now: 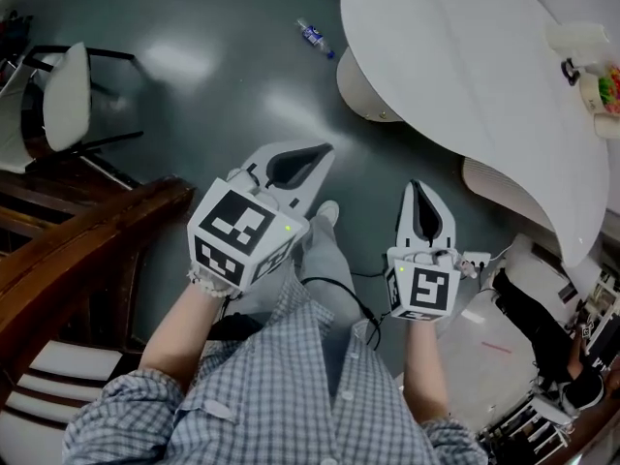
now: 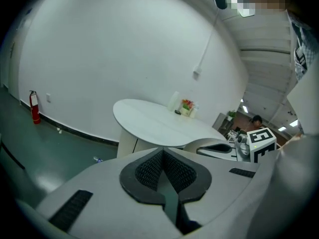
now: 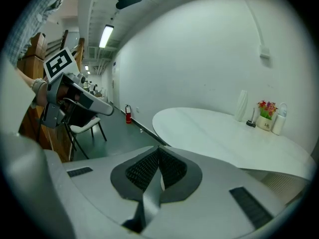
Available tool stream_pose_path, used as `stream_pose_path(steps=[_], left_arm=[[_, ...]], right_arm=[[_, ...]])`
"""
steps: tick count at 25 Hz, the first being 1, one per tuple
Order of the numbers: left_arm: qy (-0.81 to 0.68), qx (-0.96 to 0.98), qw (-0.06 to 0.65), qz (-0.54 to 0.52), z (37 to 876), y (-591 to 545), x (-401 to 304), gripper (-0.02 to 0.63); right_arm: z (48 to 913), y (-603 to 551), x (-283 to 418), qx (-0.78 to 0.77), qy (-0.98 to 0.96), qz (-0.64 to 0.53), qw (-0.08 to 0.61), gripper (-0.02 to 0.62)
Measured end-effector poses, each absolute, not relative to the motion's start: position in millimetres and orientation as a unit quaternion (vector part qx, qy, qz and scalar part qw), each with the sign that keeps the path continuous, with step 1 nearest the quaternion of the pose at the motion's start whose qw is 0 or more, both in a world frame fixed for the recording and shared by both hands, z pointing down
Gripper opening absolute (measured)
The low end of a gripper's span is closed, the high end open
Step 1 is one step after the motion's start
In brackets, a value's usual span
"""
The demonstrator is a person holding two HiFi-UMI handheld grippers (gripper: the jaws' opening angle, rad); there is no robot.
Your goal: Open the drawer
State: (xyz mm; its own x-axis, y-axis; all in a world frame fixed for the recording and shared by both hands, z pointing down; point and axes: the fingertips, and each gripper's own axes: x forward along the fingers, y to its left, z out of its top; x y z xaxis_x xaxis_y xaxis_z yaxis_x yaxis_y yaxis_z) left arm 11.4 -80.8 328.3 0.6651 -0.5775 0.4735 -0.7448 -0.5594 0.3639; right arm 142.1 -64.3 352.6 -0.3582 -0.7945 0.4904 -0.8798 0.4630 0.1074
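We hold the left gripper (image 1: 323, 151) and the right gripper (image 1: 418, 200) side by side above the floor (image 1: 213, 85), near the white table (image 1: 465, 66). Each has its jaws pressed together with nothing between them. A bottle (image 1: 315, 35) lies beside the table. We cannot tell where the drawer is.

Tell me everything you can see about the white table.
The table has a wide, rounded white top that looks smooth and matte, with a thin edge. It stands level on a broad, pale curved base set on the dark green floor, close to a white wall. The top is mostly bare. At its end by the wall sit a small pot of flowers and a few white containers.
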Motion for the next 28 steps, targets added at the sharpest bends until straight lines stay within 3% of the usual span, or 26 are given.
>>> stream_pose_path(steps=[28], left_arm=[[-0.407,0.863,0.273,0.127,431,-104,22,-0.003]], right_arm=[[501,-119,162,0.521,-0.806,0.136,0.246,0.009]])
